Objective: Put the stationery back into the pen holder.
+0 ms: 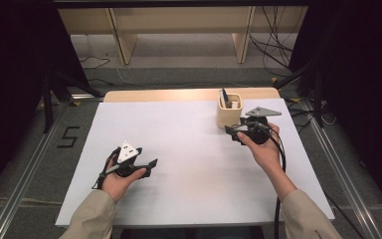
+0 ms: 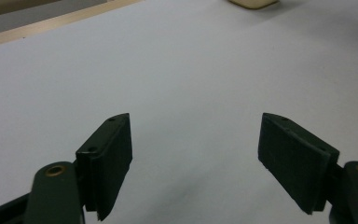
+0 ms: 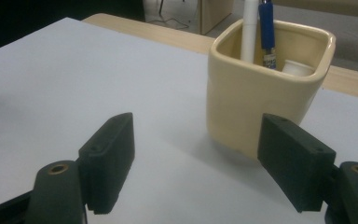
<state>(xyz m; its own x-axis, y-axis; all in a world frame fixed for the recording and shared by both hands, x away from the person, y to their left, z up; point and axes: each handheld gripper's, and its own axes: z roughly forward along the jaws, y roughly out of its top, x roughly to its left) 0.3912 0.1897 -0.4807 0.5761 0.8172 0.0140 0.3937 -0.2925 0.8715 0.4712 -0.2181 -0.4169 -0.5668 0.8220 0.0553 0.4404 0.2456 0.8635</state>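
Holding my right tongs (image 3: 196, 163) released just beside the cream pen cup (image 3: 261, 93), I am keeping nothing between their jaws. That cup is standing upright near the far right edge of the white table (image 1: 189, 149), carrying a blue pen (image 3: 266, 28) and a white pen (image 3: 249, 28). My left tongs (image 2: 196, 163) are gaping over bare table, well apart.

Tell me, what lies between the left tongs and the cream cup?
Nothing: in the high view, bare white table cover stretches from the left tongs to the cream cup.
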